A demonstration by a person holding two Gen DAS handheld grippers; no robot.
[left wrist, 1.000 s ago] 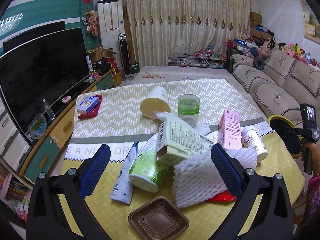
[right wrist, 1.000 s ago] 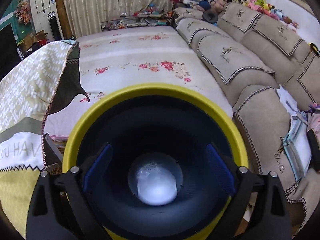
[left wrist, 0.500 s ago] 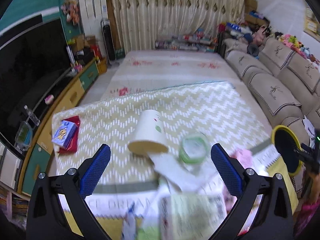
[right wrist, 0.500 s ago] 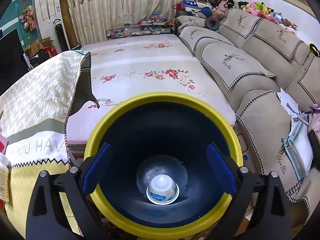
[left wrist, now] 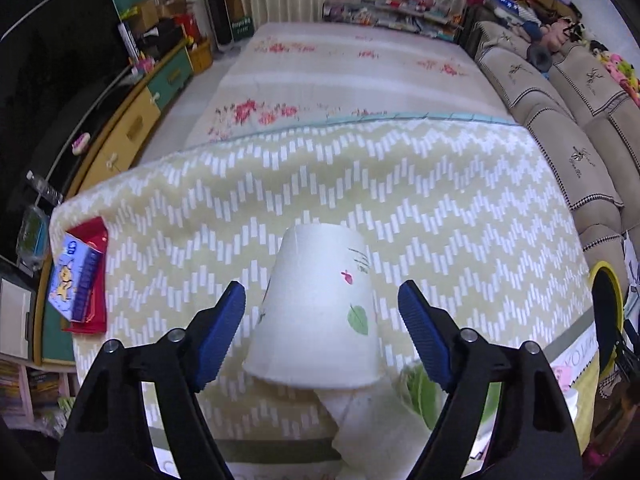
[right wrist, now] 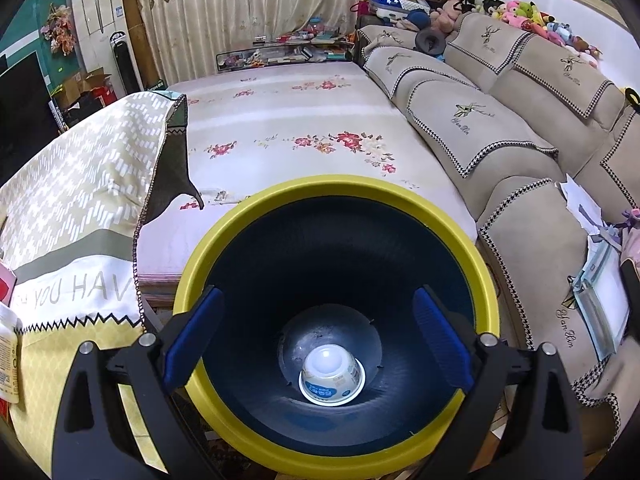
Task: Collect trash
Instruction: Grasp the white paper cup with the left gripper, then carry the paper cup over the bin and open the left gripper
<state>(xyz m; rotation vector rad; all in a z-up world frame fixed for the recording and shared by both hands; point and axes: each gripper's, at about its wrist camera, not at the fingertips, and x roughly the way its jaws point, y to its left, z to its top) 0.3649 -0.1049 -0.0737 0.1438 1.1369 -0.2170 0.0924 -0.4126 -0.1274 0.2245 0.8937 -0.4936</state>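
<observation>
Cup (left wrist: 320,304) lies on zigzag tablecloth (left wrist: 440,220) beside sofa (left wrist: 568,112).

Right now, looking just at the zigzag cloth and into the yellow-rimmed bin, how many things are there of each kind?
Paper cup lying on its side: 1
Blue box on a red packet: 1
Crumpled tissue: 1
Small tub upside down in the bin: 1
Total: 4

Left claw (left wrist: 322,322) angled down, jaws just closing; right claw (right wrist: 316,338) spread wide.
</observation>
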